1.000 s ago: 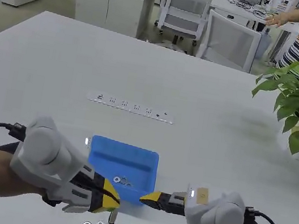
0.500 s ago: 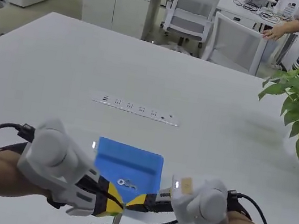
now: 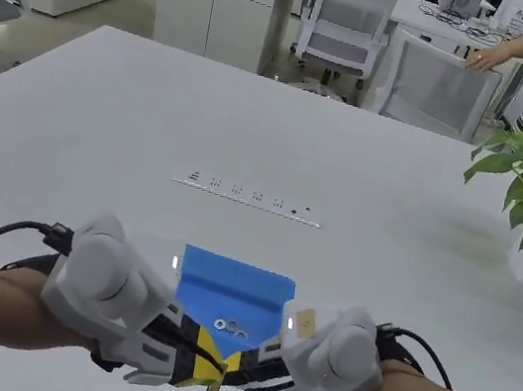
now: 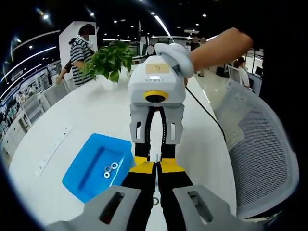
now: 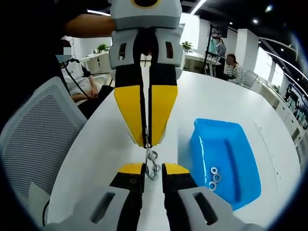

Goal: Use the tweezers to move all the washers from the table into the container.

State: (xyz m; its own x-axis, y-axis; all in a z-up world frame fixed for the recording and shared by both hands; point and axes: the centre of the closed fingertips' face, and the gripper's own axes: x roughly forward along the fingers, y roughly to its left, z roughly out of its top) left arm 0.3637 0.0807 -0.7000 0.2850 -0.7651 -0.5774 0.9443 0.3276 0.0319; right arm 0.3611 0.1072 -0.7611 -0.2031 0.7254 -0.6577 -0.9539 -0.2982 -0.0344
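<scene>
Tweezers (clamped in left gripper) point at loose washers.

Both grippers: rounded light-grey plastic housings, grey finger mounts w/ slotted holes, black jaw arms w/ yellow pads at the tips. Left gripper: small lit white LED on the housing, black left cable off the rear. Right gripper: tan label on top, print too small to read in head view, black right cable looping off the back
</scene>
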